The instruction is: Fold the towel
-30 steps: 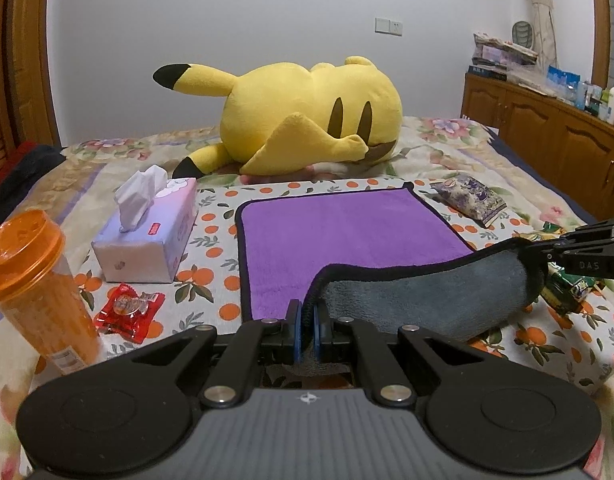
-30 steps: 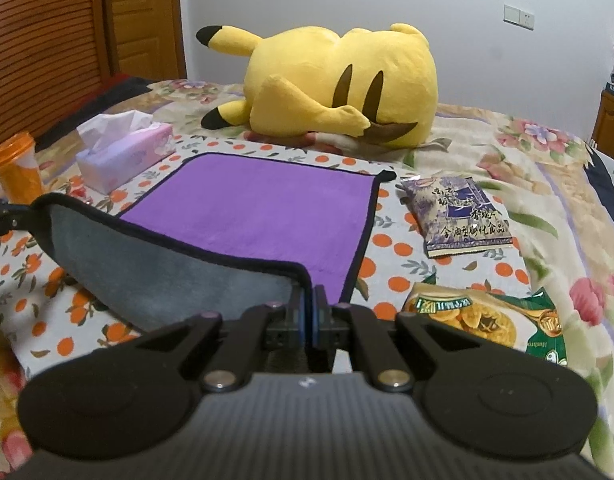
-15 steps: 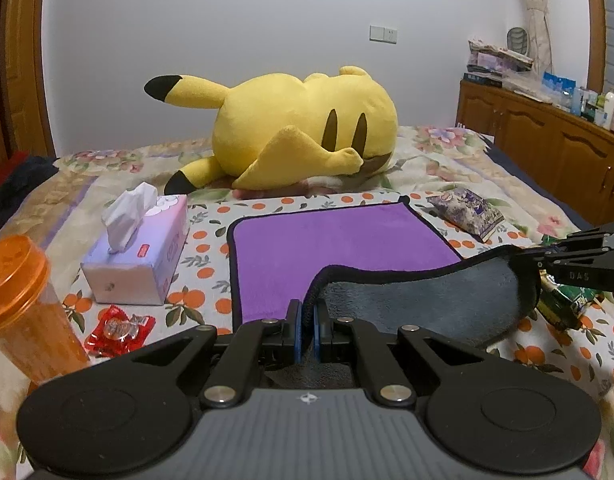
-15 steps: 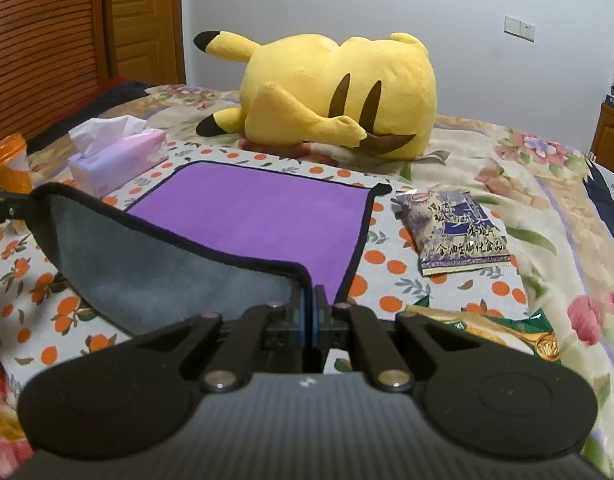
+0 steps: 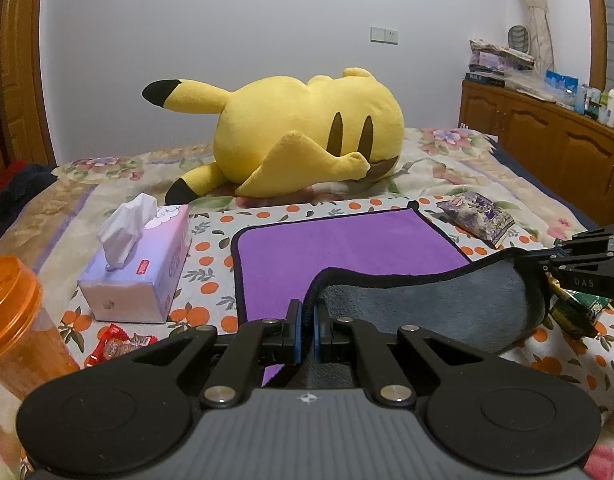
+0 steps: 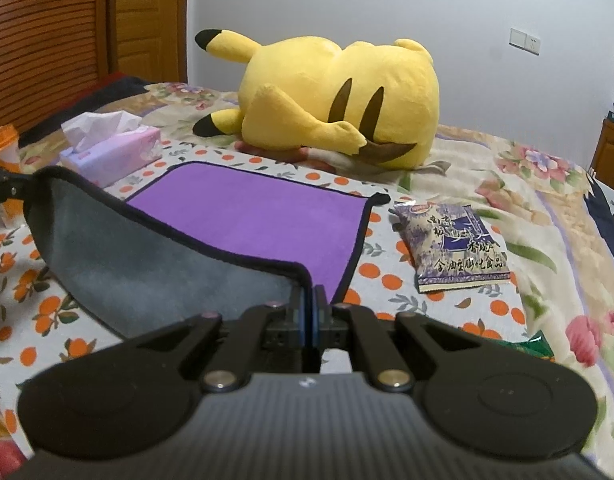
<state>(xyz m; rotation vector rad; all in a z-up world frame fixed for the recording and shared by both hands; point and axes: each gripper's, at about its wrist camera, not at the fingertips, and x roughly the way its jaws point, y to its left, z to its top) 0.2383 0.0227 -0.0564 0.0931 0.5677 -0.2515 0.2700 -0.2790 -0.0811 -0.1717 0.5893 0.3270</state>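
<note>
Left gripper (image 5: 305,322), jaws pressed together on the black-piped hem of the towel (image 5: 347,248), pinching one near corner and holding it up off the bed (image 5: 459,168). Right gripper (image 6: 309,308), same story: jaws clamped tight on the other near corner. Between the two, the lifted edge sags in a shallow curve, grey underside facing the cameras, while the purple face of the far half lies flat on the orange-dotted cloth (image 5: 211,236).

In the left view the right gripper (image 5: 555,259) shows at the far right, gripping its corner above a green snack packet (image 5: 579,312). In the right view only a dark sliver of the left gripper is visible at the far left edge.

Now the room around the towel. On the left side, the tissue box (image 5: 139,268) sits just beside the towel's flat edge, a red candy wrapper (image 5: 119,344) lies near it, and an orange cup (image 5: 15,320) stands further out. On the right side, a purple snack bag (image 6: 455,248) lies near the towel's edge but apart from it. Beyond the far edge, a strip of dotted cloth, then the yellow plush toy (image 5: 307,136) lying on its side. A wooden cabinet (image 5: 547,148) runs along the right wall
</note>
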